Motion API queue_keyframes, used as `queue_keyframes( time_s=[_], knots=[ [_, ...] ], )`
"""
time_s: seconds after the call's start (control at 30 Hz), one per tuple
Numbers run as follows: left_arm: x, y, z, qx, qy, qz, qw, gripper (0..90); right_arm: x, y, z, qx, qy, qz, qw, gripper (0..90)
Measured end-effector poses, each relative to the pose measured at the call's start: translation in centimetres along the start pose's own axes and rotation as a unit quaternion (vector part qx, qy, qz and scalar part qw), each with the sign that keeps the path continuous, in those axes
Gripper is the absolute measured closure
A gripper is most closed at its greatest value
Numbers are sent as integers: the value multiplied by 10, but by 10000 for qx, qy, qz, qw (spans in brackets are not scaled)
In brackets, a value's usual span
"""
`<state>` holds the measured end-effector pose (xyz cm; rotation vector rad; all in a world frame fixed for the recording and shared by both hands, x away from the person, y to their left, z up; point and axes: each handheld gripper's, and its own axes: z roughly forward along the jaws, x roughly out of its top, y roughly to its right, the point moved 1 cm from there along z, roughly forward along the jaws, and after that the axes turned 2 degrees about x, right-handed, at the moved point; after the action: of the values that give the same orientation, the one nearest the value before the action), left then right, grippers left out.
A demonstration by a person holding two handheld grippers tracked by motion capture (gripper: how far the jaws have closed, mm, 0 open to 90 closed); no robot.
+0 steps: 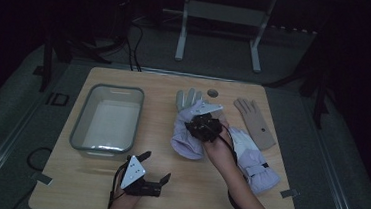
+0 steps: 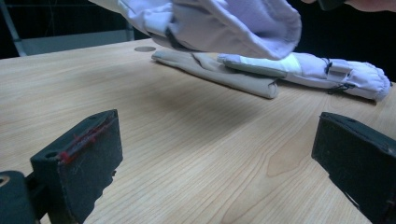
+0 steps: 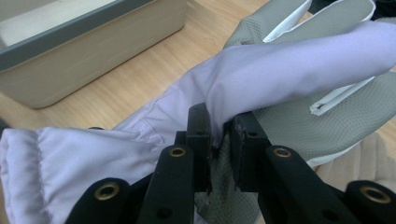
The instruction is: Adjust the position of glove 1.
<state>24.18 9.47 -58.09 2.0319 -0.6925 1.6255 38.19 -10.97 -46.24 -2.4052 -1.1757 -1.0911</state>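
Right gripper view shows our right gripper (image 3: 219, 135) pinching the lavender glove (image 3: 261, 70) at mid-length, lifted clear of the table (image 1: 186, 195), probably bound for the bin (image 1: 79, 126) beside it. Our left gripper (image 1: 156, 168) waits with jaws wide, holding nothing, near the table's front edge.

**Left idle, right clamped and raised**

Left gripper (image 1: 154, 168) low near the desk's front edge, jaws standing wide apart with nothing between them, forearm entering from below. Right gripper (image 1: 198, 121) held higher and farther forward, forearm stretched diagonally across, cable trailing along it. Its jaws pinched nearly together on a fold of the lilac glove (image 3: 261, 70), which hangs off them.
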Motion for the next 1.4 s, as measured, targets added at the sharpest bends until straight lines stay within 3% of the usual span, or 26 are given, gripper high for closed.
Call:
queue_keyframes(
  time_s=[0.23,0.43,0.47,0.63,0.73,1.1,1.2,1.4],
  knots=[
    [0,0,0,-5,-3,-21,10000,20,-19,0,20,-212,-368,-190,9989,793],
    [0,0,0,-7,0,-27,10000,20,-34,9,48,-110,-565,62,9983,788],
    [0,0,0,-11,-1,-33,10000,20,-38,13,57,-7,-604,141,9981,782],
    [0,-1,0,-32,-6,-31,10000,20,-46,18,72,143,-601,257,9978,767],
    [0,-1,0,-37,-7,-30,10000,20,-46,20,74,191,-573,289,9978,731],
    [0,-1,0,-45,20,-52,10000,20,-51,21,79,413,-536,461,9966,430],
    [0,-1,-1,-39,45,-49,10000,19,-48,21,78,369,-567,555,9962,326],
    [0,-1,-1,-29,41,-45,10000,20,-39,19,61,324,-422,590,9968,299]
  ],
)
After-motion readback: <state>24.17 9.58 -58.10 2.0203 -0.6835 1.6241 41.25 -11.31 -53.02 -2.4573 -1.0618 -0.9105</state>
